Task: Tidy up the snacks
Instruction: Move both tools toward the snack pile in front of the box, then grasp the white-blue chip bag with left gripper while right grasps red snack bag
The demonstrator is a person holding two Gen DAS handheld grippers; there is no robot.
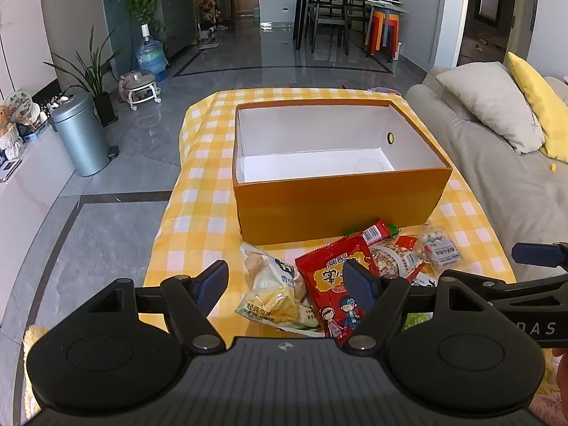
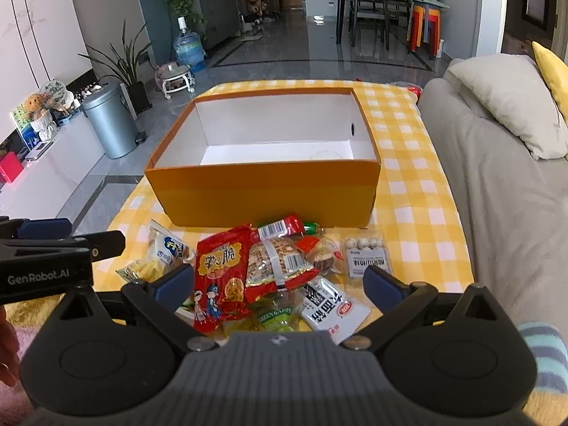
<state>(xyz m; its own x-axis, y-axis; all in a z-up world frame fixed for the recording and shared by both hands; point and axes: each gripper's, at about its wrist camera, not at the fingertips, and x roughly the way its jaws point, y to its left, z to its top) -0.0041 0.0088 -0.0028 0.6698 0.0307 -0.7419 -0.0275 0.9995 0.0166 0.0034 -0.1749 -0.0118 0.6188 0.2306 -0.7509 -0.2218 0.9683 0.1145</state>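
An open orange box (image 1: 340, 195) (image 2: 262, 195) with a white, bare inside stands on the yellow checked cloth. In front of it lies a pile of snacks: a red packet (image 1: 330, 277) (image 2: 220, 273), a pale chip bag (image 1: 269, 284) (image 2: 163, 252), a peanut pack (image 2: 280, 259), a white packet with black lettering (image 2: 326, 305), a green packet (image 2: 277, 316) and a clear bag of white balls (image 2: 365, 252). My left gripper (image 1: 285, 277) hovers open over the chip bag and red packet, pressing on nothing. My right gripper (image 2: 278, 278) hangs open above the middle of the pile.
The checked cloth (image 1: 198, 191) covers a low table. A grey sofa (image 2: 497, 184) with cushions runs along the right edge. On the tiled floor to the left stand a metal bin (image 1: 81, 135), plants and a water jug.
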